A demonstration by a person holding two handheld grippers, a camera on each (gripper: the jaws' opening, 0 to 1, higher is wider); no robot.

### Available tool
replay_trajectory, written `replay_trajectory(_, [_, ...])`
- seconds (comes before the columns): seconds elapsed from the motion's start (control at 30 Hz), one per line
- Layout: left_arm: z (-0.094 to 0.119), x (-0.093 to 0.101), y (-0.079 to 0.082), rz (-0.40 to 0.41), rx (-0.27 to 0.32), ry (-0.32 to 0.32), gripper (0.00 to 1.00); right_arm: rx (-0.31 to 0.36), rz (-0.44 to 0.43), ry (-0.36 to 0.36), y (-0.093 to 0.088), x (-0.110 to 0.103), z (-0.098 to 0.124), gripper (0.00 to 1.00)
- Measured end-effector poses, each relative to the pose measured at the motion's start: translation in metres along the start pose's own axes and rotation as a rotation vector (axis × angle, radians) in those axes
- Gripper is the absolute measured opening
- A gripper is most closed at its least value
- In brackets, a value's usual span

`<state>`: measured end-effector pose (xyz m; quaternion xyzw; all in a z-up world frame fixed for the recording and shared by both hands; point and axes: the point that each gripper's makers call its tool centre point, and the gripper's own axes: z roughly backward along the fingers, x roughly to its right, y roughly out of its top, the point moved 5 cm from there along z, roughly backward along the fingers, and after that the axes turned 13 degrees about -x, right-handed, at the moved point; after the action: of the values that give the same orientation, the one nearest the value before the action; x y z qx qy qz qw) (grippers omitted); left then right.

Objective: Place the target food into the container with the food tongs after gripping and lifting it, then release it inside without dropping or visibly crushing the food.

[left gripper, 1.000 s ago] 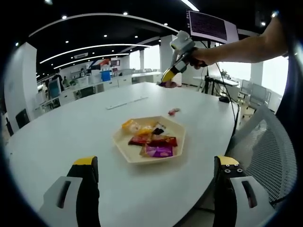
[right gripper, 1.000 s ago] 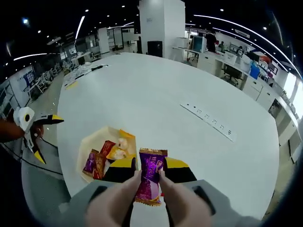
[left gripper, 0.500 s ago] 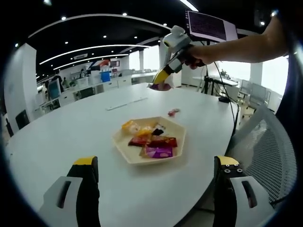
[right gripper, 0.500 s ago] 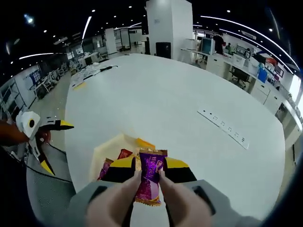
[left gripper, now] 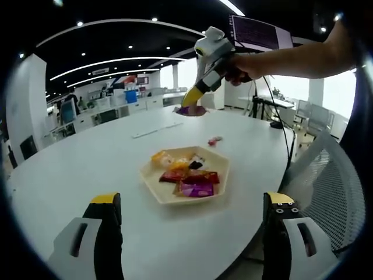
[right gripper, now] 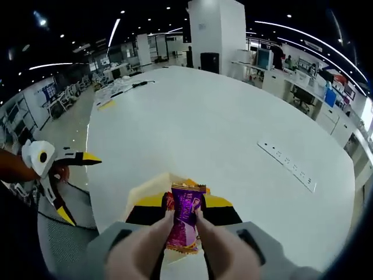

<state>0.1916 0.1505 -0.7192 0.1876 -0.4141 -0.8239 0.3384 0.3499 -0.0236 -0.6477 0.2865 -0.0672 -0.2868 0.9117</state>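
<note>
The right gripper point(right gripper: 184, 217) pinches a purple candy packet point(right gripper: 182, 217) lengthwise along its jaws, directly above the beige hexagonal tray point(left gripper: 152, 179) at frame centre; left gripper point(left gripper: 189, 201) gapes wide below.

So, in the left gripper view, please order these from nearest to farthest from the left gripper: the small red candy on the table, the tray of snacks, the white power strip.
1. Tray of snacks, straight ahead of the left gripper.
2. Small red candy, beyond the tray, slightly right.
3. White power strip, farther back, to the left.
</note>
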Motion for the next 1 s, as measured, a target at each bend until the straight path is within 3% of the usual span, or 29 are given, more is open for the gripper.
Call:
replay_trajectory(0.27, [0.000, 0.001, 0.000, -0.004, 0.001, -0.001, 0.98, 0.003, 0.008, 0.008, 0.004, -0.012, -0.003, 0.22])
replay_trajectory(1.0, [0.000, 0.001, 0.000, -0.009, -0.003, 0.000, 0.99, 0.018, 0.005, -0.002, 0.006, -0.010, 0.006, 0.24])
